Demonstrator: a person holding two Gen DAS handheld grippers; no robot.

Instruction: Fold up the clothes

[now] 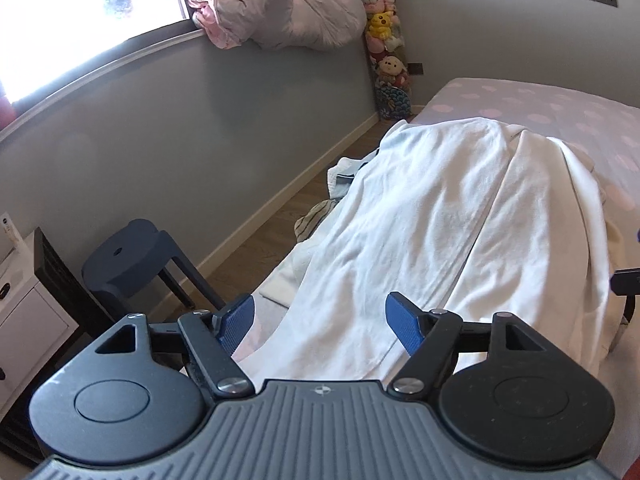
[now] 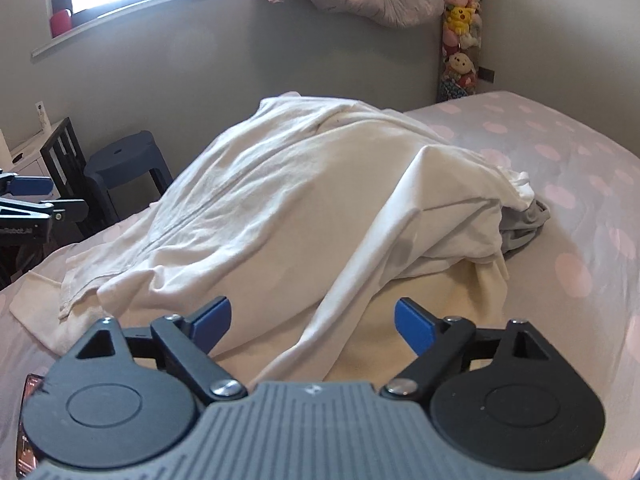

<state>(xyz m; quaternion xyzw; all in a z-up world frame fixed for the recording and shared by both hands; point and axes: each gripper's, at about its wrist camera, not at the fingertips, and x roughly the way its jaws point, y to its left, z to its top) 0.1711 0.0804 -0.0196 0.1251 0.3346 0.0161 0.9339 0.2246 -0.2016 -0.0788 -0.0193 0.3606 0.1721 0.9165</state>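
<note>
The left hand-held gripper [image 1: 322, 322] hangs over the near edge of the white garment [image 1: 460, 216], its blue pads spread wide with nothing pinched between them. The right hand-held gripper [image 2: 312, 322] is likewise spread apart, its pads clear of the cloth that lies just beyond them.

The bed [image 2: 568, 184], covered by a pale sheet with pink dots, fills most of both views. On it the white garment is draped in a rumpled mound across a pile of other clothes, reaching from the bed's left edge toward its middle. A grey piece of clothing [image 2: 524, 228] pokes out from under the mound's right side, and more crumpled laundry [image 1: 316, 220] shows at the bed's edge on the left.

A bundled quilt [image 1: 280, 8] sits on the windowsill above the grey wall. In the corner stands a tall column of plush toys [image 1: 386, 40]. Beside the bed is a dark blue stool [image 1: 132, 256], next to a white cabinet [image 1: 24, 312].
</note>
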